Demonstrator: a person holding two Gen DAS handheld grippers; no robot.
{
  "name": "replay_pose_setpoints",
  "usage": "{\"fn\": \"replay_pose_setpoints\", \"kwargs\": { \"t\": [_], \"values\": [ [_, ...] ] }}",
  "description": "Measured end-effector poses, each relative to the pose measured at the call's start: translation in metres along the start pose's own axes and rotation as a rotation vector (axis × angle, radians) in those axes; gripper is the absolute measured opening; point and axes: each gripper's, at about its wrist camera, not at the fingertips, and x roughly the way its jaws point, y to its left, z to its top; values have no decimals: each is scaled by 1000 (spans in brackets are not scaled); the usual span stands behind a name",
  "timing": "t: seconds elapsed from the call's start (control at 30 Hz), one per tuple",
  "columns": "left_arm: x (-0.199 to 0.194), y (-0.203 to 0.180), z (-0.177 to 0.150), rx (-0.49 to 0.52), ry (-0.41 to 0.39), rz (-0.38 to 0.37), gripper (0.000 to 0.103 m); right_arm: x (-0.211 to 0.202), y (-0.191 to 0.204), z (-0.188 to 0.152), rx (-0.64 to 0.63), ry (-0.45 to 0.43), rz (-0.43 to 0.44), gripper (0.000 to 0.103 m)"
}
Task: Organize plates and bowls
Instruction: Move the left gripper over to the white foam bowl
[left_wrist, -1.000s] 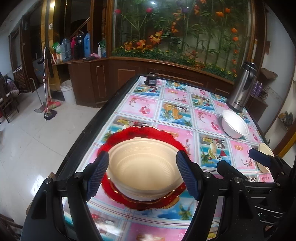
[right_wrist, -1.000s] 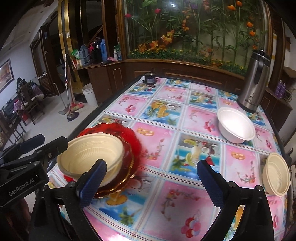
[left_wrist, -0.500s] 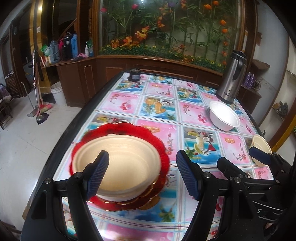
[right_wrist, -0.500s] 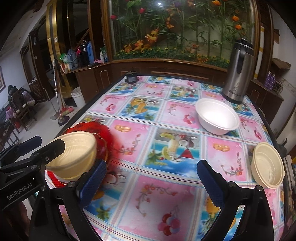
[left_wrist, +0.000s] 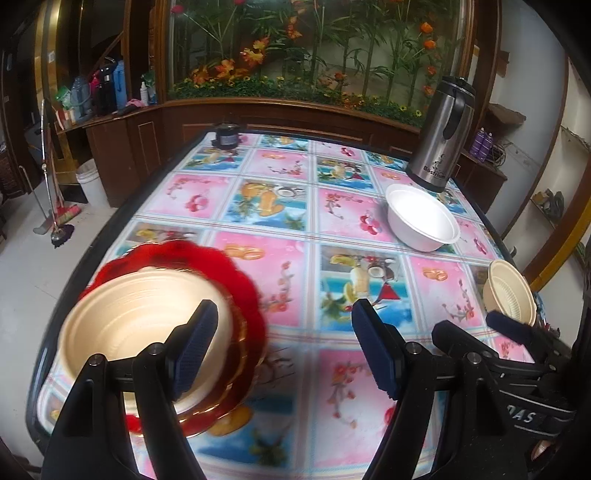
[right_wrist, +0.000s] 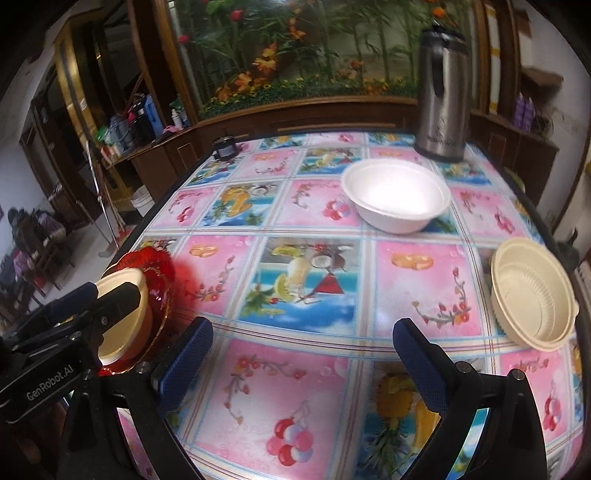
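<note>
Left gripper (left_wrist: 282, 347) shifted right of cream bowl (left_wrist: 140, 325)

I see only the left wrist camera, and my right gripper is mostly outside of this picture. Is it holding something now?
Observer: No. The right wrist view shows the right gripper open, with only tablecloth between its fingers.
Operator: And from the side, where is my left gripper relative to the cream bowl on the red plate?
Observer: The left gripper is open, and one of its fingers reaches over the rim of the cream bowl that sits on the red plate. Whether it touches the bowl, I cannot tell.
Operator: Is anybody near the table?
Observer: A seated person is at the far left of the room, away from the table.
</note>
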Motion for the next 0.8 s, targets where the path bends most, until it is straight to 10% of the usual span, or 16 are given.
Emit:
{"fn": "replay_pose_setpoints", "kwargs": {
  "t": [0.8],
  "values": [
    [95, -83, 57, -5, 39, -57, 75, 35, -127, 60, 435, 6, 280, 99]
  ]
}}
